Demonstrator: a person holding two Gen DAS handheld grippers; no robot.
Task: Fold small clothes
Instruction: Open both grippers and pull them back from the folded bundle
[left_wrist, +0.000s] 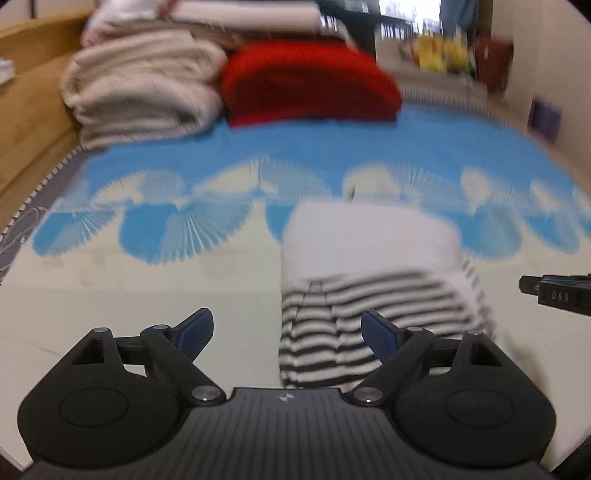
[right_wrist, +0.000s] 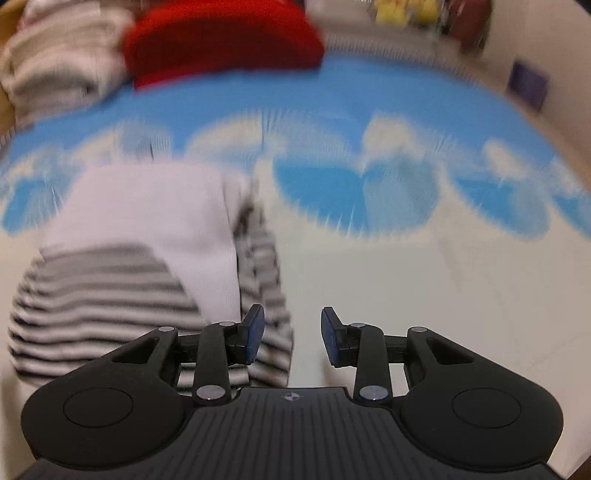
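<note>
Currently the striped garment (left_wrist: 373, 306) lies folded on the blue-and-cream bed cover (left_wrist: 155, 280), its plain white panel turned over the black-and-white stripes. The left gripper (left_wrist: 286, 334) hangs above the garment's near left edge with its jaws spread wide and nothing between them. The right gripper (right_wrist: 291, 338) hangs at the garment's right edge, jaws parted, pads clear of the cloth; its left finger (right_wrist: 253, 334) shows over the striped hem, though contact cannot be confirmed through the blur. Both grippers have released. The step in hand appears to be the release after a fold: lift each gripper straight off so that no pad drags the top layer, then check that the edges sit square before the next fold. The right side of the garment shows a striped strip projecting past the white panel, which probably needs tucking or aligning. At the far edge of the bed sit a red folded item (left_wrist: 310, 85) and a stack of cream blankets (left_wrist: 144, 88), both well apart from the garment and no hindrance. A wooden bed frame (left_wrist: 33, 96) borders the left side. Nothing obstructs the open cover on either side of the garment.
</note>
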